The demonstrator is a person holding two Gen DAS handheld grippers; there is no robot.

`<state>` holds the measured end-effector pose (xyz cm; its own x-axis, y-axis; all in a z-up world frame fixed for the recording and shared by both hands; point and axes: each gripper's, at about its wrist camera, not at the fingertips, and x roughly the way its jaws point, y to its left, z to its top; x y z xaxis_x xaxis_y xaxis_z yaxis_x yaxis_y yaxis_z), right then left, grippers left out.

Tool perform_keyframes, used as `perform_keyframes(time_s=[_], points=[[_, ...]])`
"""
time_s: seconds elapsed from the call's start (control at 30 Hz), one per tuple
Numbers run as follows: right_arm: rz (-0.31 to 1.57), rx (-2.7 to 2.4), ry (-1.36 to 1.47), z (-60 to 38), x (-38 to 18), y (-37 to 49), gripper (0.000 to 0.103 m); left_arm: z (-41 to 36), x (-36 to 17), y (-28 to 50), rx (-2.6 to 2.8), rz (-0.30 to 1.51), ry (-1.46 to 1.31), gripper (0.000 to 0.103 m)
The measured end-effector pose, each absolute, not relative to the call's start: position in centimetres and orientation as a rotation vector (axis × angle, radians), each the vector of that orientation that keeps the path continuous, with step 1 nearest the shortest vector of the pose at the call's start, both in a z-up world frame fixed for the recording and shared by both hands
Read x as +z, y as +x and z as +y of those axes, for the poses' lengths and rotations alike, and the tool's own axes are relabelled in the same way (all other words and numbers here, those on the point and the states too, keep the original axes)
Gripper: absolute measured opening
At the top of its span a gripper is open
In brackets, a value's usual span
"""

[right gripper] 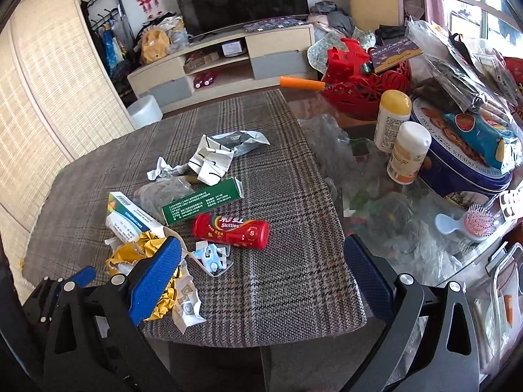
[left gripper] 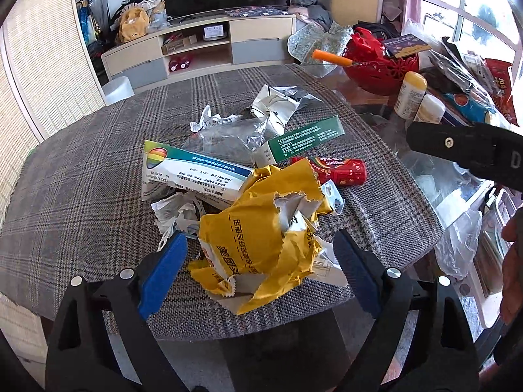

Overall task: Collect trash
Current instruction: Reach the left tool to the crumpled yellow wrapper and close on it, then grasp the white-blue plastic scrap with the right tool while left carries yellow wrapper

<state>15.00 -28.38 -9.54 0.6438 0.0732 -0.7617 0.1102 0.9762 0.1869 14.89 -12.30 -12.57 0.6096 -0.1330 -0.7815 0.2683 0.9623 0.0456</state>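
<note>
**Approaching the trash pile with both grippers open**

Lying on a plaid cloth (left gripper: 81, 179) over the table, the trash forms one loose pile. Left to right in the left wrist view:

- Crumpled white paper (left gripper: 173, 212) sits at the pile's left edge, touching the white box (left gripper: 189, 173) above it.
- The torn yellow wrapper (left gripper: 261, 238) lies nearest the camera, between the blue pads (left gripper: 163, 271) of the left gripper (left gripper: 258, 271). Jaws stand wide apart; neither pad presses the wrapper. Nothing is gripped.
- Clear plastic (left gripper: 225, 137) and a torn silver pouch (left gripper: 278, 104) lie behind the boxes.
- The green box (left gripper: 304, 140) leans across the pile, just above the red Skittles tube (left gripper: 340, 171).
- A blister pack (left gripper: 333, 197) touches the wrapper's right edge.

The right gripper (right gripper: 261, 277) is also open and empty. In its own view it hangs over bare cloth at the table's near edge, its left pad overlapping the yellow wrapper in the picture; contact cannot be told. The Skittles tube lies beyond the jaws.

Right of the cloth, on the glass top (right gripper: 376, 196), stand two bottles (right gripper: 408, 153), a red basket (right gripper: 359, 88) and a blue cookie tin (right gripper: 457, 170).
</note>
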Motion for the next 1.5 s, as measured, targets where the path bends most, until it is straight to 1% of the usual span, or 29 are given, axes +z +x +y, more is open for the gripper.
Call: perform_keyframes(time_s=[0.1,0.17,0.2,0.3,0.33,0.37,0.47,0.57,0.7,0.73,0.77,0.8,0.83,0.87,0.93,1.1,1.17,1.27,1.37,1.5], points=[[0.886,0.003,0.225,-28.2,-10.0,15.7,0.099,-12.3,-13.5,15.7,-0.229,0.901,0.176,0.084],[0.895,0.015,0.226,-28.0,-10.4,16.2,0.099,-12.1,-14.0,16.1,-0.245,0.915,0.164,0.075],[0.900,0.021,0.228,-27.9,-10.6,16.4,0.099,-11.9,-14.1,16.0,-0.255,0.908,0.159,0.074],[0.921,0.052,0.245,-27.5,-11.3,16.8,0.095,-11.7,-14.1,15.7,-0.292,0.894,0.165,0.067],[0.926,0.065,0.249,-27.3,-11.6,16.8,0.091,-11.6,-14.1,15.6,-0.303,0.891,0.161,0.063],[0.936,0.075,0.244,-27.0,-11.8,16.9,0.084,-11.4,-14.1,15.5,-0.312,0.886,0.156,0.059],[0.969,0.104,0.237,-26.3,-12.5,16.9,0.071,-11.1,-13.8,15.1,-0.332,0.880,0.147,0.049],[0.973,0.110,0.220,-25.7,-12.9,16.6,0.068,-10.6,-13.6,14.8,-0.336,0.885,0.135,0.045],[0.968,0.118,0.185,-25.2,-13.8,16.4,0.066,-9.2,-12.6,13.9,-0.321,0.867,0.108,0.043],[0.965,0.123,0.165,-24.9,-14.1,16.3,0.063,-8.8,-12.5,13.6,-0.316,0.864,0.105,0.043],[0.961,0.124,0.146,-24.7,-14.4,16.2,0.055,-8.5,-12.3,13.2,-0.310,0.861,0.105,0.043],[0.962,0.125,0.139,-24.6,-14.8,16.2,0.051,-8.2,-12.1,12.7,-0.305,0.856,0.108,0.043],[0.968,0.128,0.138,-24.4,-15.2,16.4,0.042,-7.8,-11.9,12.4,-0.300,0.852,0.113,0.043],[0.979,0.134,0.137,-24.1,-15.7,16.6,0.036,-7.6,-11.8,12.1,-0.295,0.849,0.116,0.043],[0.990,0.150,0.121,-23.4,-16.4,17.2,0.032,-7.0,-11.5,11.7,-0.282,0.843,0.114,0.043],[0.998,0.182,0.100,-22.1,-17.5,18.6,0.031,-5.7,-11.2,11.4,-0.276,0.842,0.101,0.044],[1.008,0.183,0.087,-21.5,-17.9,19.2,0.028,-5.4,-11.3,11.3,-0.279,0.842,0.094,0.044],[1.011,0.209,0.081,-21.2,-18.1,19.6,0.028,-5.1,-11.3,11.3,-0.291,0.841,0.080,0.044],[1.014,0.205,0.065,-20.8,-18.2,20.0,0.020,-5.1,-11.3,11.3,-0.291,0.834,0.080,0.044],[1.009,0.208,0.071,-21.0,-18.0,20.0,0.020,-5.0,-11.4,11.3,-0.288,0.842,0.062,0.044]])
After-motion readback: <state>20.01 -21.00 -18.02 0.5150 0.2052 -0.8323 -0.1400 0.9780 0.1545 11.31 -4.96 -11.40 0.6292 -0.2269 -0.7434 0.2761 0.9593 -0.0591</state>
